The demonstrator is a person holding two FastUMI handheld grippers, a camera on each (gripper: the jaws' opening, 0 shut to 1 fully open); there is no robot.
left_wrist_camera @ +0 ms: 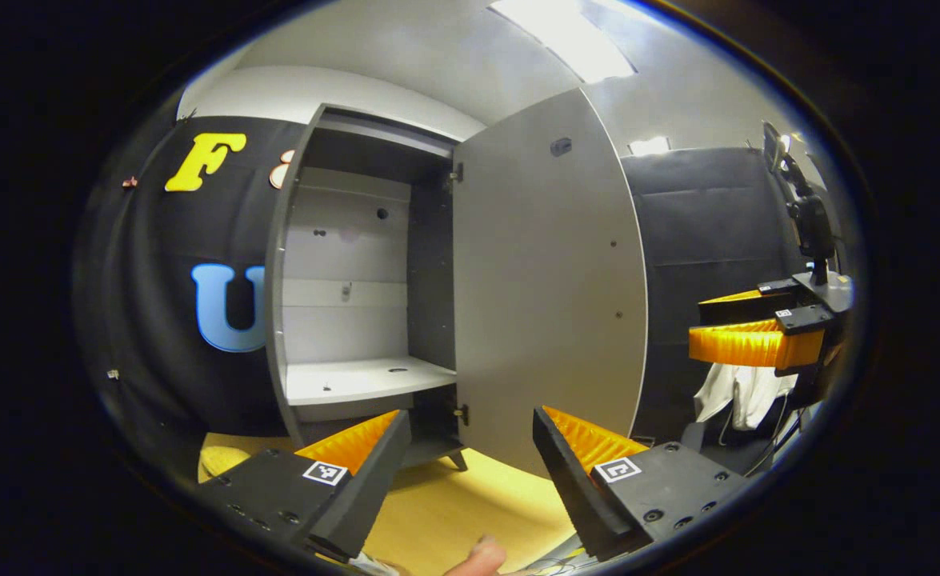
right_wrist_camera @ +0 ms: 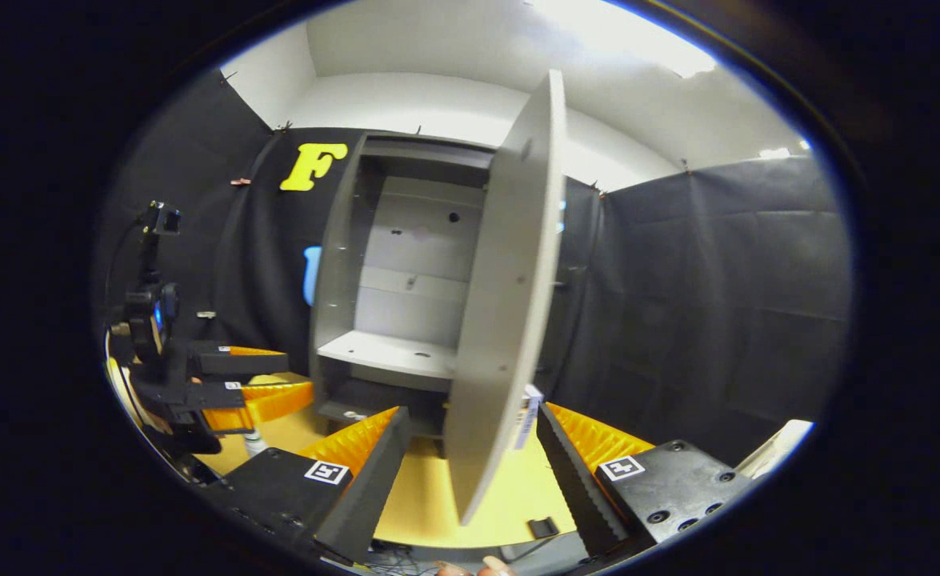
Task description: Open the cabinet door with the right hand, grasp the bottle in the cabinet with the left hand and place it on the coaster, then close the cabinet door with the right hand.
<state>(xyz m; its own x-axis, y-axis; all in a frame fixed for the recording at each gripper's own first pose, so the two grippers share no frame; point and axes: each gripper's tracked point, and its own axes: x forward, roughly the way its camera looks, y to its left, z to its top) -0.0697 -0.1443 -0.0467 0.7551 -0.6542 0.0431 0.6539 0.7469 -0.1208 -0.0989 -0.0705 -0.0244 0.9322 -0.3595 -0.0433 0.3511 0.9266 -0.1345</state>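
Note:
The grey cabinet (left_wrist_camera: pixel 358 264) stands open on the yellow table, and its white shelf (left_wrist_camera: pixel 362 378) is bare. Its door (left_wrist_camera: pixel 546 280) is swung out to the right. My left gripper (left_wrist_camera: pixel 470 472) is open low in front of the cabinet with nothing between its fingers. My right gripper (right_wrist_camera: pixel 470 468) is open, with the door's (right_wrist_camera: pixel 502 304) free edge standing between its fingers; I see no contact. In the right gripper view the left gripper (right_wrist_camera: pixel 278 382) hovers at the left, and a small white bottle-like thing (right_wrist_camera: pixel 255 442) stands on the table just below it.
The yellow table (right_wrist_camera: pixel 430 500) runs under the cabinet, with a small black item (right_wrist_camera: pixel 543 526) near its front edge. The right gripper (left_wrist_camera: pixel 698 326) hangs at the far right, a white cloth (left_wrist_camera: pixel 738 396) below it. A person's fingertip (left_wrist_camera: pixel 478 556) shows at the bottom.

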